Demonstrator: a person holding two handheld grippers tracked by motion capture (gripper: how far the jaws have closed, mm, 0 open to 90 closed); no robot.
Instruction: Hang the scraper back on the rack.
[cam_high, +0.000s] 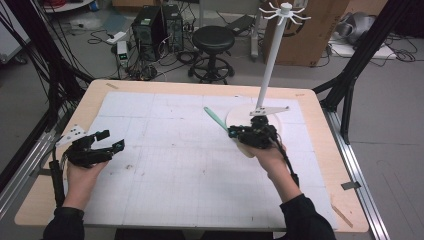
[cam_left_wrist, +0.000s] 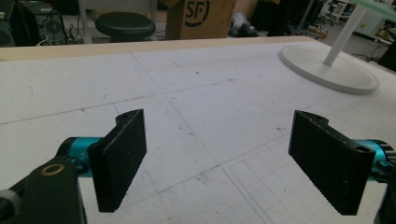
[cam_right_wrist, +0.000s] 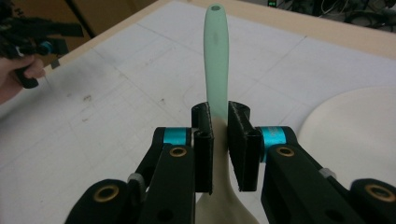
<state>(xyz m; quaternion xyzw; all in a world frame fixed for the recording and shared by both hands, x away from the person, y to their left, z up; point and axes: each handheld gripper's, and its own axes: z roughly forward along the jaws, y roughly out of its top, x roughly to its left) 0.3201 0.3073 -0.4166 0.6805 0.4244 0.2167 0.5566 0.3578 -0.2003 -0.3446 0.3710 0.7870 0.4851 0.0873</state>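
Above the white gridded mat (cam_high: 165, 150), just in front of the round white base of the tall hanging stand (cam_high: 240, 117), we hold a pale green spatula with a long flat handle and a cream blade (cam_right_wrist: 216, 60) in our right gripper (cam_right_wrist: 219, 140). Its tongs are clamped on the neck of the spatula, where the green handle meets the cream blade, and the handle juts out past the pads with its small hanging hole at the far end. We judge the utensil light and rather stiff in the handle, while the blade looks like soft silicone that could flex or slide; so the neck is a fair place to grip, and the smooth handle could twist between the pads if we bump it. Our right hand is lifted off the table, the gripper angled forward and toward the left, handle pointing up and away. Our left gripper (cam_left_wrist: 219, 154) rests low near the table's left edge, tongs wide apart with nothing between them, pointing across the mat toward the stand.
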